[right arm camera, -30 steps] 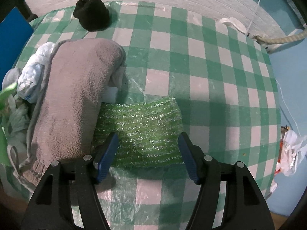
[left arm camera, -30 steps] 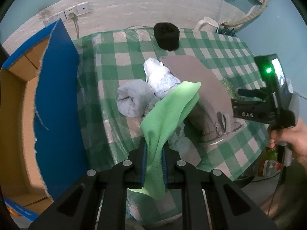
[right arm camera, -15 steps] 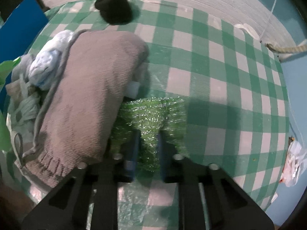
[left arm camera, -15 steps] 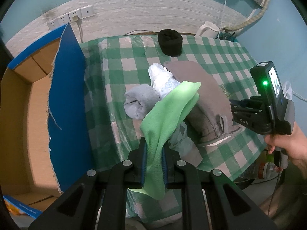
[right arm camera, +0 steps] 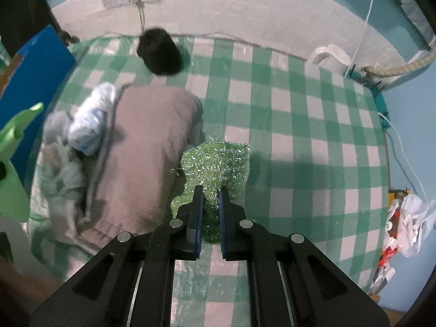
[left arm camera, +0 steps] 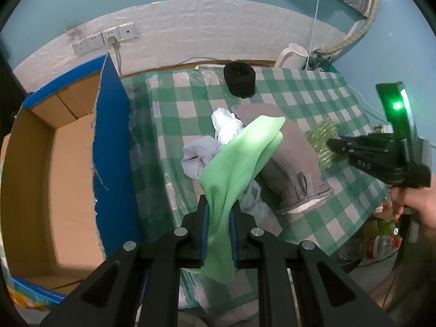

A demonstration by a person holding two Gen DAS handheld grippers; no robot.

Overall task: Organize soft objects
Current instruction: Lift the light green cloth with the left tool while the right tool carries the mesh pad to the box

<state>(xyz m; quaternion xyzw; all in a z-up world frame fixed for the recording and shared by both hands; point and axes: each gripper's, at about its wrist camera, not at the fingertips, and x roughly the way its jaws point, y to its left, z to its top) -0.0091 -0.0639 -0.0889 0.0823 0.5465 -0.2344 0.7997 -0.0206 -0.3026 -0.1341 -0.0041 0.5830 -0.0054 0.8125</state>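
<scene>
Left claw (left arm camera: 218, 224) clamped on green fleece cloth (left arm camera: 239, 160); right claw (right arm camera: 209, 212) pinching glittery green scrubber (right arm camera: 215, 160).

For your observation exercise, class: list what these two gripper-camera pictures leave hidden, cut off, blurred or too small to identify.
- Left wrist view: the green fleece cloth in the left gripper covers part of the clothes pile behind it.
- Left wrist view: the cardboard box is cut off at the picture's edge; its blue flap hides part of the inside.
- Right wrist view: the grey-brown sweater is motion-blurred.
- Right wrist view: the right gripper hides the near end of the glittery green scrubber.
</scene>
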